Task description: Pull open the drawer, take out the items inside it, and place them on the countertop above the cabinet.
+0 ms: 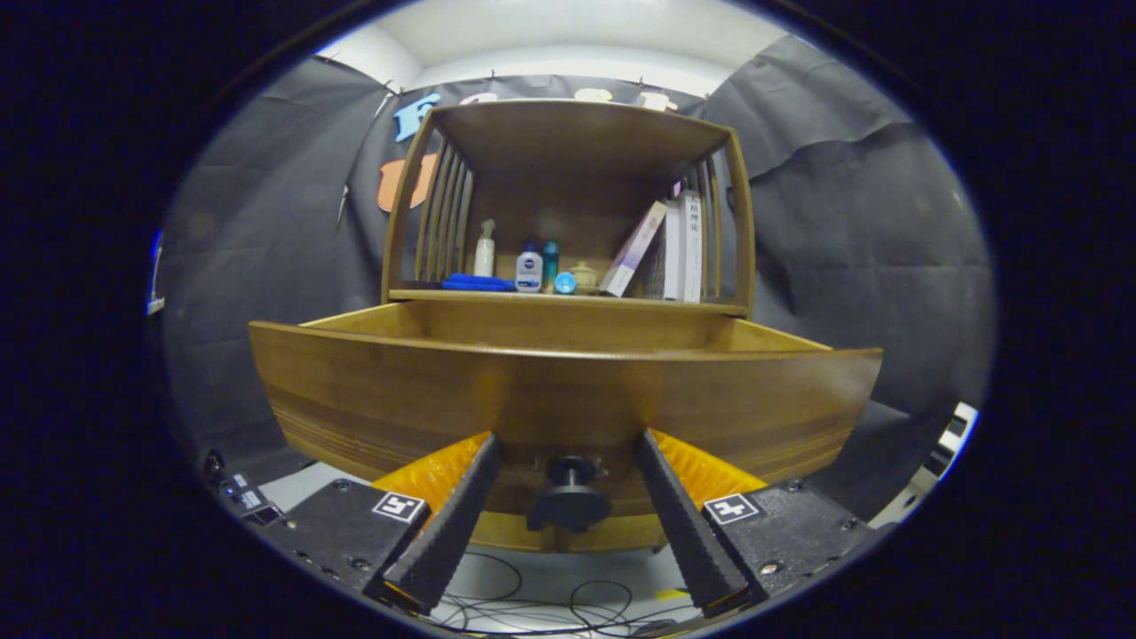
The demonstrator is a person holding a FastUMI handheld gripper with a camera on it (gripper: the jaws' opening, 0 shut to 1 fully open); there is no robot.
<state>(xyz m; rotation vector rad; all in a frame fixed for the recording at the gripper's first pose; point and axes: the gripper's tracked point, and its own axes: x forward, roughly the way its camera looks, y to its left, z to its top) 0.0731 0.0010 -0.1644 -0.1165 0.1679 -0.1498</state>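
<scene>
tongs (pixel 568 444) open, astride knob (pixel 569 497) | drawer (pixel 373 390) pulled out | countertop (pixel 674 305) w/ bottles

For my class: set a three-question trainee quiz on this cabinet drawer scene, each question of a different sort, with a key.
1. True or false: the drawer is pulled out.
2. The drawer knob sits: A) between the fingers of the gripper, untouched; B) clamped by both; C) beyond them, to one side.
3. Fill in: on the countertop, the books stand to the ____ of the bottles.

Key: 1 true; 2 A; 3 right.
</scene>
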